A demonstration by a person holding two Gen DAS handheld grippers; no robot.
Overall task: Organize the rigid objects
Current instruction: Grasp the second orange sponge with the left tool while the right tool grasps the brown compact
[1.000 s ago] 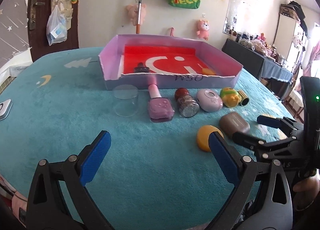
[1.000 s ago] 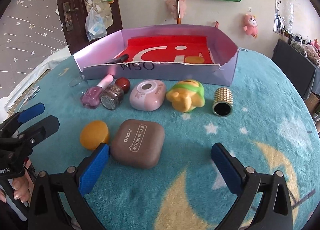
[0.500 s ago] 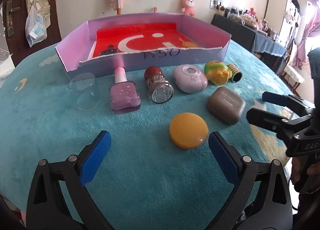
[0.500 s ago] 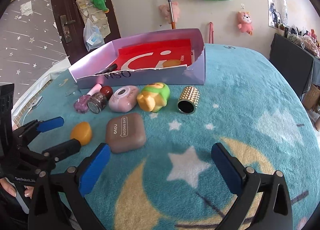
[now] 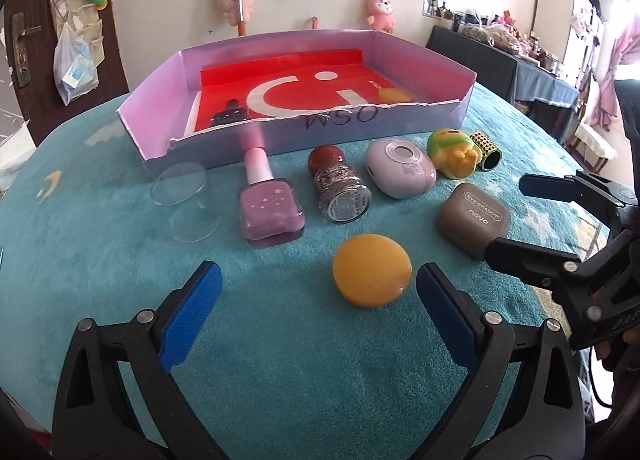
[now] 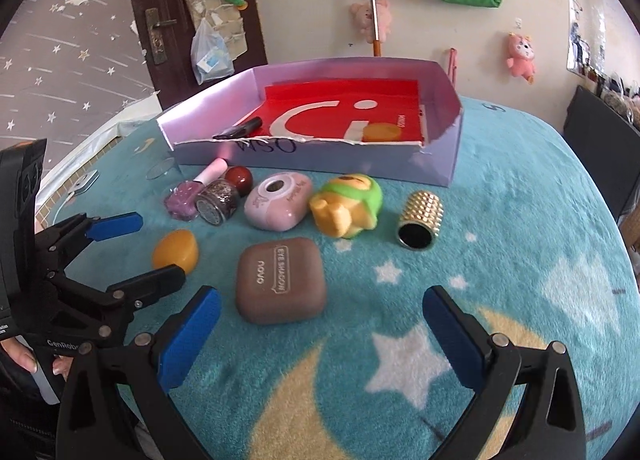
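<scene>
A lilac box point(image 5: 360, 121) with a red floor stands at the back; a black item point(image 5: 230, 115) and an orange disc point(image 5: 394, 95) lie inside. In front lie a clear cup point(image 5: 180, 195), pink nail polish point(image 5: 268, 205), glitter bottle point(image 5: 340, 189), lilac case point(image 5: 400, 171), green-yellow toy point(image 5: 452, 151), gold studded tube point(image 6: 420, 219), brown eye-shadow case point(image 6: 280, 280) and orange disc point(image 5: 372, 270). My left gripper point(image 5: 318, 316) is open, just before the orange disc. My right gripper point(image 6: 320, 334) is open, just before the brown case.
The table wears a teal plush cover point(image 6: 520, 219) with moon and star prints. Each gripper shows in the other's view: the right gripper point(image 5: 532, 219) beside the brown case, the left gripper point(image 6: 132, 248) around the orange disc. A dark sideboard point(image 5: 500, 63) stands at the right.
Both grippers have come closer to the objects. The left now faces the orange disc, the right faces the brown case. Both stay open and empty.
</scene>
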